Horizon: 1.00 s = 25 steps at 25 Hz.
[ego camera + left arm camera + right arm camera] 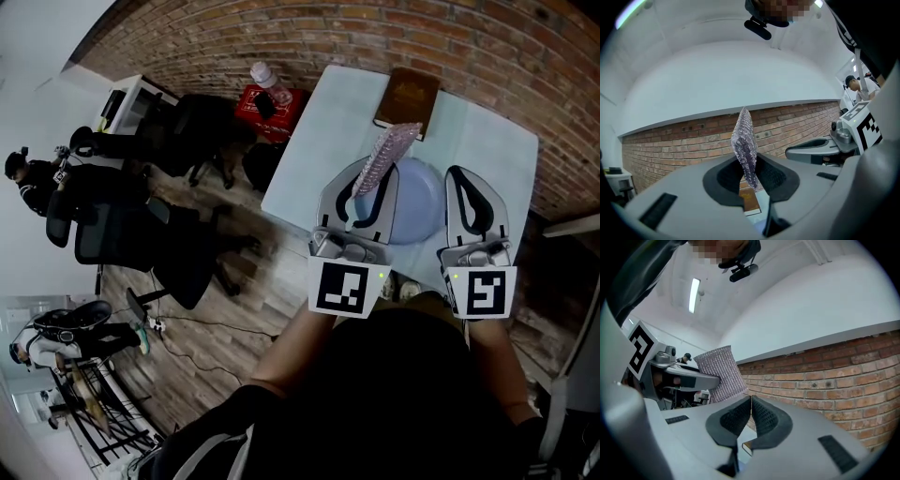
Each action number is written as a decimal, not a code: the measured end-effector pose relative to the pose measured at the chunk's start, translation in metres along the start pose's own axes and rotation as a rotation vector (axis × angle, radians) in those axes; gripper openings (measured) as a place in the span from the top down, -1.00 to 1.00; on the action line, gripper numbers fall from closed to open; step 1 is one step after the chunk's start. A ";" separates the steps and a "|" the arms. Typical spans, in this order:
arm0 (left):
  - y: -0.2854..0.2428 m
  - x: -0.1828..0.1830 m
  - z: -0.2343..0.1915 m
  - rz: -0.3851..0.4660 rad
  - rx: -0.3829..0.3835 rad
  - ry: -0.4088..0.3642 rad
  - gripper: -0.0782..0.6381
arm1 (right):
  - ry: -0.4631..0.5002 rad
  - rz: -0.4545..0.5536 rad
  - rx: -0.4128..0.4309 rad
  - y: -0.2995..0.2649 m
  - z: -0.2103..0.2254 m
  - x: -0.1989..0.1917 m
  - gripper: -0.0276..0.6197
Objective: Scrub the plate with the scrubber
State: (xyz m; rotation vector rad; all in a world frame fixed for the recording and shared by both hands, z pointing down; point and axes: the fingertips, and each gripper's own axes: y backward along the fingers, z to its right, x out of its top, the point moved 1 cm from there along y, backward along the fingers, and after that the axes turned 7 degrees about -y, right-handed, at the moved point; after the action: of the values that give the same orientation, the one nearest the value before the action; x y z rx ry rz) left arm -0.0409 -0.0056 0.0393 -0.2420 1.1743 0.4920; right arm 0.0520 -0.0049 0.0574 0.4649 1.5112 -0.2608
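**Scrubber clamped in the left gripper, plate between the two tools**

Far to the left of the left gripper, office chairs and a person are seen on a wooden floor. Nearer on that side, a red crate with a bottle on it is set against the brick wall.

The left gripper is closed on the scrubber. In the left gripper view the mesh pad is pinched by its lower end between the two jaw pads. The rest of it stands up past the jaw tips, slightly tilted, with the wall behind it.

The pale blue plate lies on the table, just right of the left gripper and just left of the right gripper, so that it is framed by the two tools. In the head view the scrubber's lower part is seen over the plate's near-left rim, but contact between them cannot be made out.

Ahead of the left gripper's tips, beyond the plate, a brown book is laid at the table's far edge by the wall.

The right gripper's jaws are brought fully together, pad against pad, and nothing is held between them. In the right gripper view the scrubber is seen off to this tool's left, held up by the other gripper.
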 end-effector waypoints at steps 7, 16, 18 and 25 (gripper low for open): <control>0.007 0.012 0.024 0.043 0.094 0.127 0.57 | 0.065 -0.017 0.015 0.029 0.017 -0.006 0.81; 0.017 0.012 0.053 0.013 0.158 0.115 0.57 | 0.005 0.011 0.045 0.055 0.030 -0.006 0.81; 0.020 0.015 0.057 0.012 0.163 0.115 0.57 | -0.019 0.020 0.050 0.059 0.029 -0.003 0.81; 0.023 0.021 0.060 0.014 0.163 0.099 0.57 | -0.012 0.024 0.074 0.063 0.028 0.002 0.81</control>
State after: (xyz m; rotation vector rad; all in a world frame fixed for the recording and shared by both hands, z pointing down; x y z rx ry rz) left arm 0.0035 0.0459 0.0440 -0.1184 1.3064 0.3980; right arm 0.1048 0.0384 0.0640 0.5396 1.4866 -0.3013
